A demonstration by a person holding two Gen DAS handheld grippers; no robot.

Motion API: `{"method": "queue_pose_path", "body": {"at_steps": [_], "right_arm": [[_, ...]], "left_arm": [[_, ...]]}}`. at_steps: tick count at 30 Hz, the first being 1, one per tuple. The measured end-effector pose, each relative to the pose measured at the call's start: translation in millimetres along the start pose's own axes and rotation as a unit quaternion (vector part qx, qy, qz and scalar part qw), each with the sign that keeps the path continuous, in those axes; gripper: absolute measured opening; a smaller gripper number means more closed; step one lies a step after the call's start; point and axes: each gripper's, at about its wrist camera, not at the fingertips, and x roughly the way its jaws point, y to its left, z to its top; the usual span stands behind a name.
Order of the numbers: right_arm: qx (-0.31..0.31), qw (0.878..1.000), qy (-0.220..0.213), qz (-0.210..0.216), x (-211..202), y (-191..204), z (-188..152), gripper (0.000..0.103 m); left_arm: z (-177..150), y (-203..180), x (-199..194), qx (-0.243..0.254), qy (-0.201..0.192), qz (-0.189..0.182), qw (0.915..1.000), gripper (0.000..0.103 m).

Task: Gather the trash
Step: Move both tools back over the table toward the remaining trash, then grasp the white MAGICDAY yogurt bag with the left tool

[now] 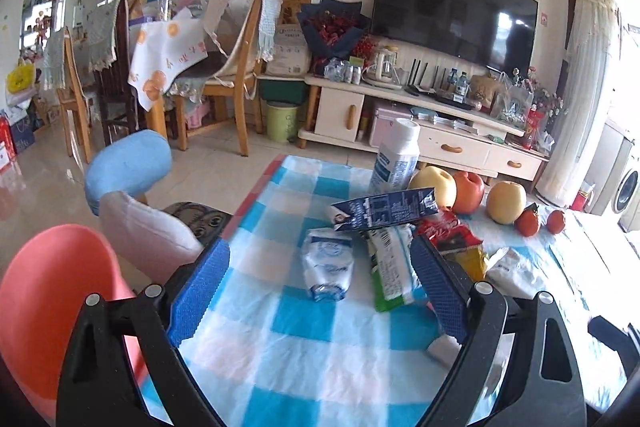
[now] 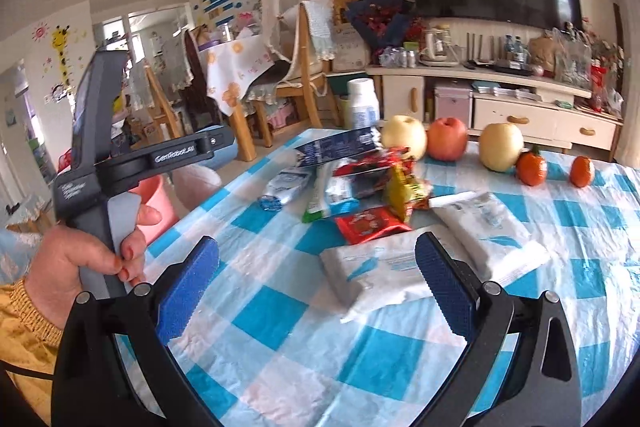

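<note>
Grippers, left (image 1: 320, 291) and right (image 2: 318, 287), hover spread and empty over wrapper litter on the blue-and-white checked tablecloth (image 2: 360, 367).

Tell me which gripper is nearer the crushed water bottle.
Left. The left gripper hangs open right over the crushed water bottle, which lies between its jaws. The right gripper is open farther back, over the white tissue packs.
</note>
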Motion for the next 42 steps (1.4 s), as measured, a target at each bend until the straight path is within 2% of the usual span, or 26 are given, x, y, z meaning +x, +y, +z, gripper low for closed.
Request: {"method": "queue_pose_path", "body": {"at_steps": [2,3,8,11,13,17,19,23,25,29,36,39,42], "right_arm": [[0.003,1.0,0.002,-0.009,-1.4,-10.5,2.8,0.099],[0.003,1.0,0.003,-0.013,-1.7,-15.3,4.0,0.099],[0.011,1.0,0.013,-0.026,0.7,-37.6,4.3,0.099],[0.026,0.999,0.019,-0.02,0.4,-50.6,3.1,0.099],[0.037,0.999,0.021,-0.014,-1.1,-55.5,3.3,0.099],[0.048,0.999,0.016,-0.004,-6.2,-59.7,6.1,0.099],[0.051,0.999,0.014,-0.002,-9.7,-62.5,7.8,0.099],[0.066,0.998,0.003,-0.01,-18.3,-73.7,12.8,0.099],[0.074,0.997,-0.006,-0.016,-23.7,-81.3,16.0,0.099],[0.092,0.995,-0.016,-0.047,-32.4,-103.5,21.7,0.099],[0.13,0.987,0.003,-0.098,-32.4,-143.7,20.2,0.099],[0.135,0.985,0.014,-0.103,-30.5,-151.4,15.8,0.099],[0.135,0.986,0.027,-0.094,-28.2,-153.6,10.9,0.099]], "left_arm": [[12.2,-5.9,20.8,-0.007,0.011,0.002,0.9999,0.088],[21.1,-7.8,35.5,-0.016,0.021,0.006,0.9996,0.081],[55.0,-13.1,116.5,-0.062,0.092,0.016,0.9937,0.065],[66.2,-24.7,158.9,-0.031,0.14,0.053,0.9883,0.064],[68.2,-33.0,184.7,-0.006,0.167,0.083,0.9824,0.059],[59.7,-50.1,217.5,0.041,0.214,0.096,0.9711,0.057],[56.8,-59.4,217.0,0.057,0.21,0.094,0.9714,0.047],[46.8,-78.4,208.3,0.095,0.211,0.102,0.9675,0.045],[39.6,-88.1,200.1,0.106,0.211,0.089,0.9675,0.039],[24.9,-108.7,173.3,0.138,0.202,0.067,0.9672,0.037],[-5.9,-135.3,122.4,0.173,0.194,0.025,0.9652,0.037],[-21.9,-145.2,97.8,0.185,0.194,0.004,0.9634,0.037],[-33.8,-150.1,75.4,0.179,0.199,-0.035,0.9627,0.037]]}}
